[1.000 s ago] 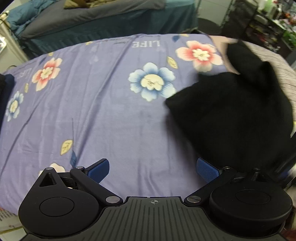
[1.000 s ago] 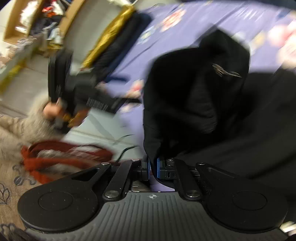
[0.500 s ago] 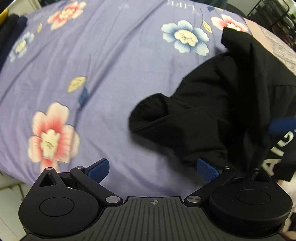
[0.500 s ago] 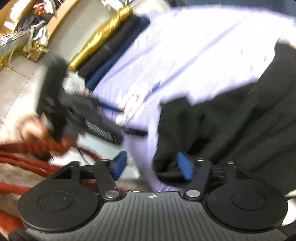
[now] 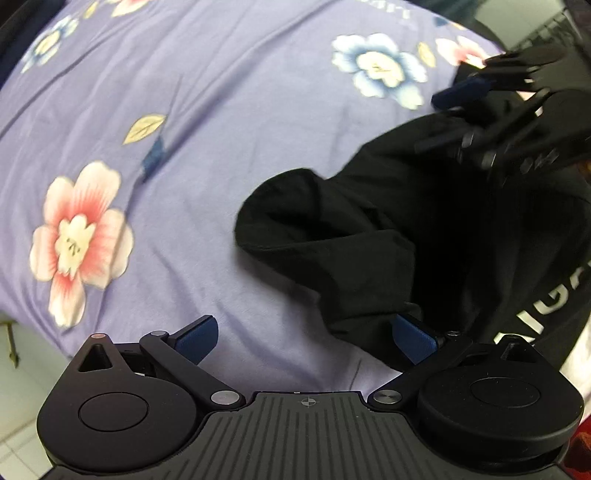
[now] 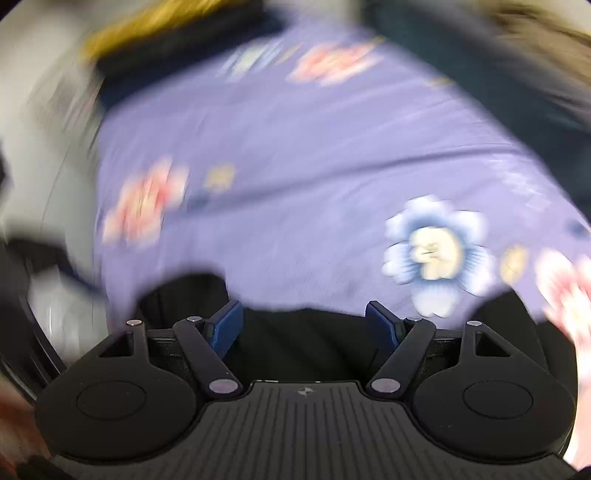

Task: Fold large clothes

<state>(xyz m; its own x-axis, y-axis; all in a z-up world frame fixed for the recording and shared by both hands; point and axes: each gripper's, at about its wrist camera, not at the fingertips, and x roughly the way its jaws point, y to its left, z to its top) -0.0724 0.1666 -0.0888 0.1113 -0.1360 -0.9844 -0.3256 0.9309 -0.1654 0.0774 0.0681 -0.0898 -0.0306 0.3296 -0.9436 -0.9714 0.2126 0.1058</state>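
A black garment [image 5: 424, 229] with white lettering lies crumpled on the purple flowered bedsheet [image 5: 192, 140], at the right of the left wrist view. My left gripper [image 5: 306, 338] is open, low over the sheet, its right finger at the garment's near edge. My right gripper [image 5: 491, 99] shows open above the garment's far side. In the blurred right wrist view the right gripper [image 6: 304, 323] is open, with the black garment [image 6: 306, 343] lying below and between its fingers and the sheet [image 6: 314, 184] beyond.
The bed's near edge and a pale floor [image 5: 14, 424] show at the lower left of the left wrist view. Folded dark and gold cloth [image 6: 166, 33] lies beyond the sheet's far left in the right wrist view, blurred.
My right gripper let go of the black garment, opened, and swung over it toward the sheet. My left gripper dropped closer to the garment's edge, staying open.
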